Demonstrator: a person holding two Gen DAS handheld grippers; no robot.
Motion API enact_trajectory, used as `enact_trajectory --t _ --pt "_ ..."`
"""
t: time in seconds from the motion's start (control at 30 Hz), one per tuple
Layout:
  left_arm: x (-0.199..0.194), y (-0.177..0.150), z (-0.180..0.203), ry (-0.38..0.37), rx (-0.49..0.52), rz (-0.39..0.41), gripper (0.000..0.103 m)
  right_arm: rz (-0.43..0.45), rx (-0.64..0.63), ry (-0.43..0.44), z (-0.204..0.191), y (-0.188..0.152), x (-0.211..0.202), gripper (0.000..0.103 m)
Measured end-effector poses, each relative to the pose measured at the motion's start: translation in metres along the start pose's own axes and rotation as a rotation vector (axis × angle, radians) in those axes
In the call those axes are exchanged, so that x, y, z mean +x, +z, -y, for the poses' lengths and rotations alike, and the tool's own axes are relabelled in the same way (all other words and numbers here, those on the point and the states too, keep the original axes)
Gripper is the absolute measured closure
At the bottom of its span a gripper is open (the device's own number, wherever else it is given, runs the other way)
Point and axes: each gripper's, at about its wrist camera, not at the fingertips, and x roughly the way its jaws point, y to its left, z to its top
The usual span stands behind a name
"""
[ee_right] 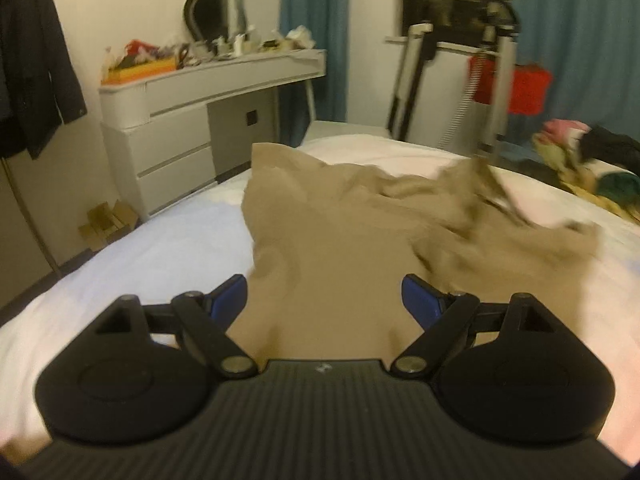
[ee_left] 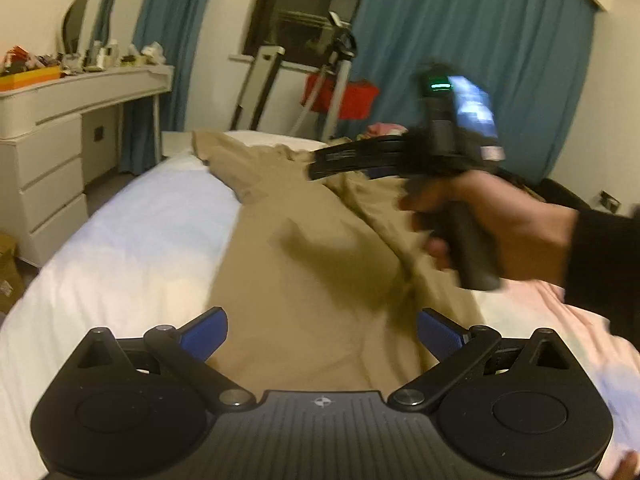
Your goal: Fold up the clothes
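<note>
Left gripper (ee_left: 322,332) sits low in its frame, blue fingers (ee_left: 204,336) spread wide apart, nothing between them but the tan garment (ee_left: 304,248) below. The garment lies rumpled on the white bed (ee_left: 120,248), running from bottom centre up toward the middle of the frame. At the right of the left view, blurred, a hand (ee_left: 508,232) in a dark sleeve grips the right gripper by its handle, above the garment.

Over to the right view: right gripper (ee_right: 322,300) at bottom centre, fingers (ee_right: 420,300) also wide apart and empty, hovering over the garment's smooth near part. The far edge, upper right of centre, is bunched and blurry. A white dresser (ee_right: 180,120) stands at upper left beside the bed, and a pile of coloured clothes (ee_right: 580,152) sits at far right.
</note>
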Motion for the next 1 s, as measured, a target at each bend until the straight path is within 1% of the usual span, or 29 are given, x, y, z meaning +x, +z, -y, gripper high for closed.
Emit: enact_trajectory --t 0.1,0.17,0.27,0.33,0.4,0.47,0.5,0.53,0.57,0.63,0.67,0.77,0.9,1.0 --pt "0.015 0.002 -0.021 0.012 -0.074 0.007 0.001 -0.016 -0.079 0.035 -0.015 0.024 0.056 0.017" --pt "0.027 0.001 -0.039 0.009 -0.155 -0.002 0.002 -0.026 -0.131 0.058 -0.025 0.039 0.093 0.018" --pt "0.04 0.001 -0.063 0.01 -0.257 -0.008 0.003 -0.012 -0.177 0.06 -0.047 0.047 0.14 0.018" --pt "0.045 0.0 -0.074 0.009 -0.303 -0.001 0.003 -0.002 -0.165 0.022 -0.052 0.051 0.163 0.018" --pt "0.047 0.0 -0.083 0.002 -0.338 0.008 0.003 0.009 -0.136 -0.018 -0.052 0.056 0.183 0.028" --pt "0.049 -0.002 -0.083 -0.015 -0.342 0.012 0.003 0.022 -0.087 -0.058 -0.048 0.063 0.199 0.031" --pt "0.05 -0.004 -0.083 -0.024 -0.34 0.013 0.003 0.022 -0.085 -0.071 -0.046 0.066 0.201 0.035" --pt "0.051 -0.006 -0.08 -0.025 -0.33 0.013 0.003 0.022 -0.083 -0.083 -0.044 0.069 0.203 0.055" --pt "0.052 -0.007 -0.077 -0.018 -0.31 0.011 0.003 0.022 -0.081 -0.096 -0.041 0.071 0.205 0.088" --pt "0.053 -0.01 -0.073 0.002 -0.283 0.009 0.003 0.022 -0.078 -0.121 -0.037 0.077 0.208 0.091" --pt "0.053 -0.011 -0.073 0.007 -0.285 0.007 0.003 0.041 -0.073 -0.109 -0.035 0.081 0.201 0.091" --pt "0.047 -0.013 -0.077 0.005 -0.324 0.011 0.003 0.152 -0.076 -0.1 -0.019 0.093 0.167 0.092" --pt "0.033 -0.016 -0.077 -0.003 -0.349 0.025 0.003 0.185 0.08 -0.179 0.037 0.071 0.141 0.093" --pt "0.028 -0.017 -0.076 -0.028 -0.36 0.017 0.003 0.209 0.198 -0.238 0.079 0.054 0.122 0.093"
